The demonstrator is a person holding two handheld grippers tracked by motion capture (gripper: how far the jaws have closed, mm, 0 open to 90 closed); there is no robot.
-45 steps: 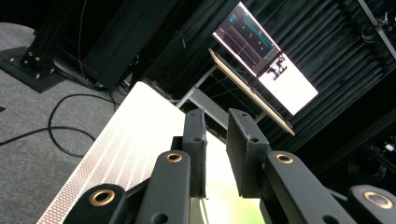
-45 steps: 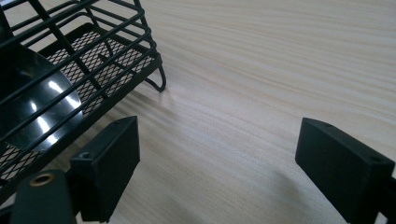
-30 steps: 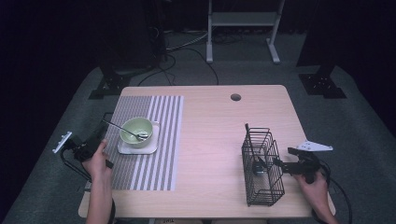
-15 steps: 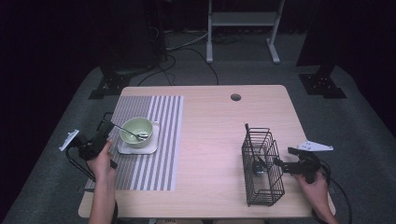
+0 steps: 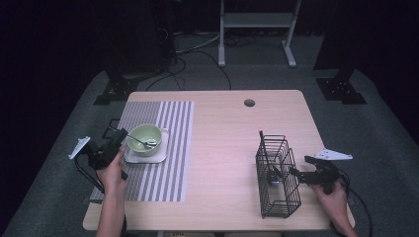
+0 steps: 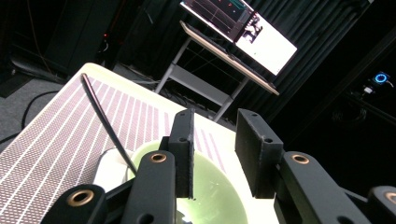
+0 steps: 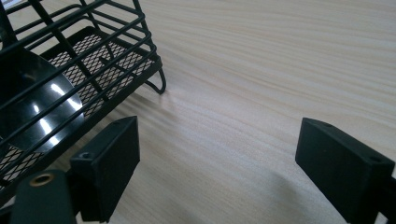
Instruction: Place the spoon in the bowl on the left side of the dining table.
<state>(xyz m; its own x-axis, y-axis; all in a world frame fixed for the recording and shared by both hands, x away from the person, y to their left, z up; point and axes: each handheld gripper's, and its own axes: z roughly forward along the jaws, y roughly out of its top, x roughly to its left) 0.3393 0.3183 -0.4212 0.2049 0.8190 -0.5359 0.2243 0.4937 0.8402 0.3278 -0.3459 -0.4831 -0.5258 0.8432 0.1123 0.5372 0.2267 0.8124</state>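
Note:
A pale green bowl with a metal spoon in it stands on a white square plate on a striped placemat. My left gripper sits at the bowl's left rim. In the left gripper view its jaws hover over the bowl and have just been opening, with nothing pressed between them. The spoon handle rises to their left. My right gripper stands open beside the right side of a black wire basket, which holds a black utensil.
The wooden table has a cable hole near its far edge. A metal stand and cables lie on the floor behind. The right gripper view has bare tabletop right of the basket.
My left hand has shifted a little toward the bowl, and its gripper now reaches the rim. The right hand and the basket have kept still.

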